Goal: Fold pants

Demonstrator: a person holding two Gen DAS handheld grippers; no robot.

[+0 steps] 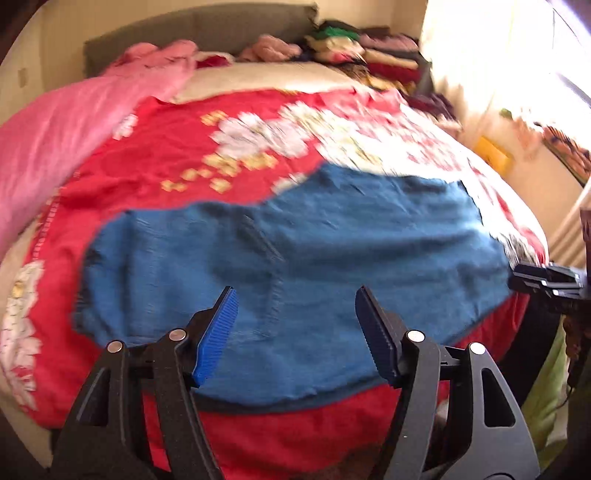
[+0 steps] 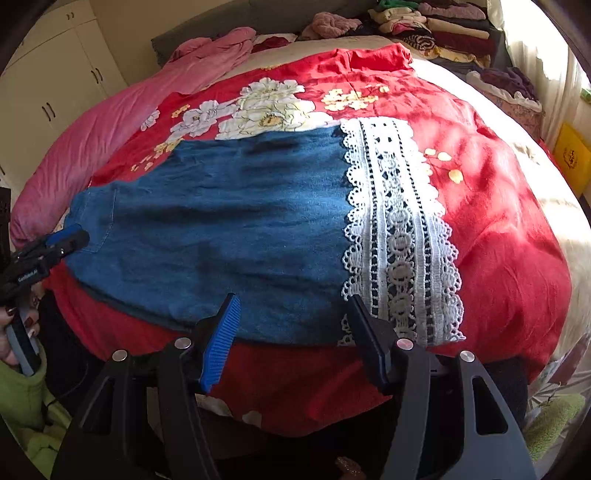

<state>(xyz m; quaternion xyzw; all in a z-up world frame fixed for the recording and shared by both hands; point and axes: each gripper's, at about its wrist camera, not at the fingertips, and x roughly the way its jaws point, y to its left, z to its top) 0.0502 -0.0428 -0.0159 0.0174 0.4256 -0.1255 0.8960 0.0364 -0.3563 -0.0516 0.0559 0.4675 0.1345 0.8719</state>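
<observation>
Blue denim pants lie flat across a red flowered bedspread. In the right wrist view the pants end on the right in a wide white lace hem. My left gripper is open and empty, hovering over the near edge of the pants at the waist end. My right gripper is open and empty over the near edge, just left of the lace. The left gripper also shows at the left edge of the right wrist view. The right gripper shows at the right edge of the left wrist view.
A pink quilt lies along the far left of the bed. Stacks of folded clothes sit at the head of the bed on the right. A white wardrobe stands at left. A yellow box sits at right.
</observation>
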